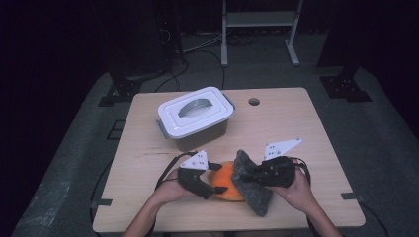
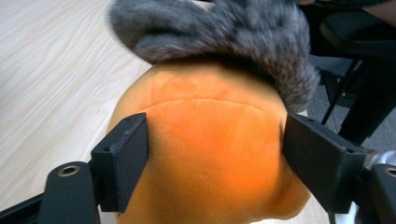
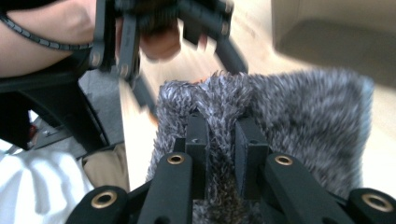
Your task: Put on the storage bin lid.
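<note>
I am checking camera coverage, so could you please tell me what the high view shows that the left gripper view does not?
High view alone: the lidded grey storage box behind the work, the whole table, both hands, and the right gripper pinching the grey furry cloth. Left gripper view alone: the left gripper close up, its jaws pressed against either side of the orange plush toy. Both share the toy, the cloth lying over it, and the wooden tabletop.

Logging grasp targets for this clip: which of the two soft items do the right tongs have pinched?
The grey furry cloth: the right tongs pinch a fold of it. The orange plush sits between the left tongs instead.
</note>
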`<control>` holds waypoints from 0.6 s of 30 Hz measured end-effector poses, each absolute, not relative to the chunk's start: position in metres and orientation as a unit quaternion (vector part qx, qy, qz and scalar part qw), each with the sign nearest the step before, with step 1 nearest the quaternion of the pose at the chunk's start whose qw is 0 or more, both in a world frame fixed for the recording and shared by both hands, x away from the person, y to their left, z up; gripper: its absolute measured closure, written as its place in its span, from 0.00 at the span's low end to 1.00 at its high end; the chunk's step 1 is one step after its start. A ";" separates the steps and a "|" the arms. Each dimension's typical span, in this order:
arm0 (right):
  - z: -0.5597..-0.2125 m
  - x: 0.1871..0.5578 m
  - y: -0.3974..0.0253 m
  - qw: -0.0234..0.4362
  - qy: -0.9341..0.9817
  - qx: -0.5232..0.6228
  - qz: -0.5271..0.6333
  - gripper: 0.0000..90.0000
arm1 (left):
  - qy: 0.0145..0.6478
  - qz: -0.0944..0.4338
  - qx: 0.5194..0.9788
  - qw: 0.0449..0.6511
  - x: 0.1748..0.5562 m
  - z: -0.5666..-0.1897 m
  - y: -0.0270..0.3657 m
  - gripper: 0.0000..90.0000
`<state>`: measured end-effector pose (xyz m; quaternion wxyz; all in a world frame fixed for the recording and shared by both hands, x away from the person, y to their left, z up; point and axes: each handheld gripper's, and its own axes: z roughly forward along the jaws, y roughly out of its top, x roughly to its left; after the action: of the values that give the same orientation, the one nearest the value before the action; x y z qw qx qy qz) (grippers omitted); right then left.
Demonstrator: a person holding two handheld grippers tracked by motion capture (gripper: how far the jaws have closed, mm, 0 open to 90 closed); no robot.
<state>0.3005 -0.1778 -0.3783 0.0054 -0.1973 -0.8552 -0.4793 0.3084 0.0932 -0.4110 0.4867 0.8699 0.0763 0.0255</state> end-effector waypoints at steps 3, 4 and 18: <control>-0.374 0.303 -0.173 -0.020 -0.860 -0.202 -0.469 0.85 | 0.070 0.031 0.871 0.485 0.307 -0.410 0.092 0.26; -0.378 0.304 -0.174 -0.020 -0.862 -0.205 -0.462 0.86 | 0.074 0.030 0.871 0.486 0.308 -0.410 0.093 0.25; -0.373 0.292 -0.176 0.009 -0.868 -0.188 -0.460 0.86 | 0.076 0.023 0.873 0.482 0.308 -0.408 0.092 0.28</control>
<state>0.2918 -0.1759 -0.3733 0.0092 -0.1883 -0.8678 -0.4598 0.3080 0.0918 -0.4076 0.4818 0.8727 0.0758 0.0230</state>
